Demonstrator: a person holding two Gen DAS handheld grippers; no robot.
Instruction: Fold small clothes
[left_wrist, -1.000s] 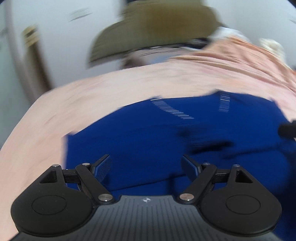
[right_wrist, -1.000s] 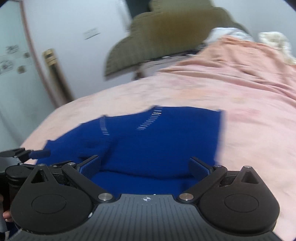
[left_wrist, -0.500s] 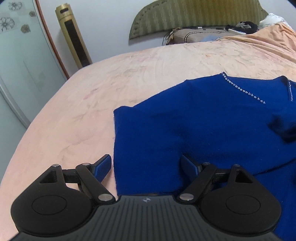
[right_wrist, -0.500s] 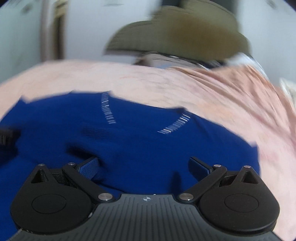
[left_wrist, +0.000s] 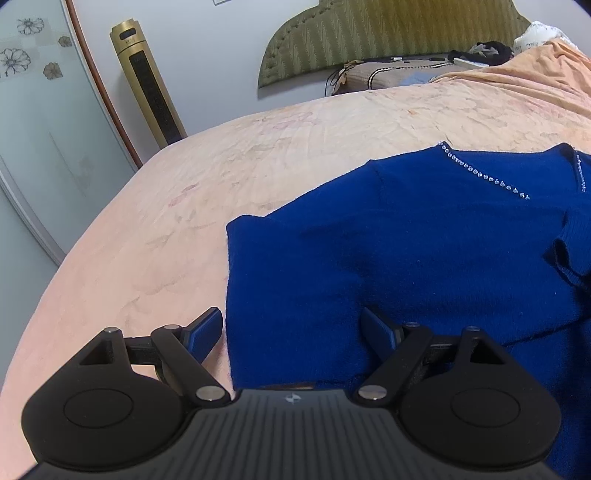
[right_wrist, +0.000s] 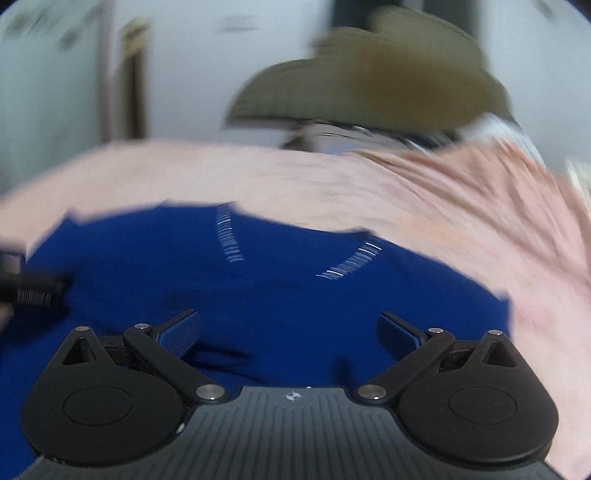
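While the blue sweater (left_wrist: 424, 258) lies spread on the bed (left_wrist: 258, 155), folding looks barely begun.
Left gripper (left_wrist: 291, 332) and right gripper (right_wrist: 288, 332): jaws spread, empty, low over the near hem.

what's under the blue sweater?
The blue sweater lies flat on the peach bedspread, which shows all around it. A folded sleeve rests on top at its right. Anything between sweater and bedspread is covered; no bulge suggests something there.
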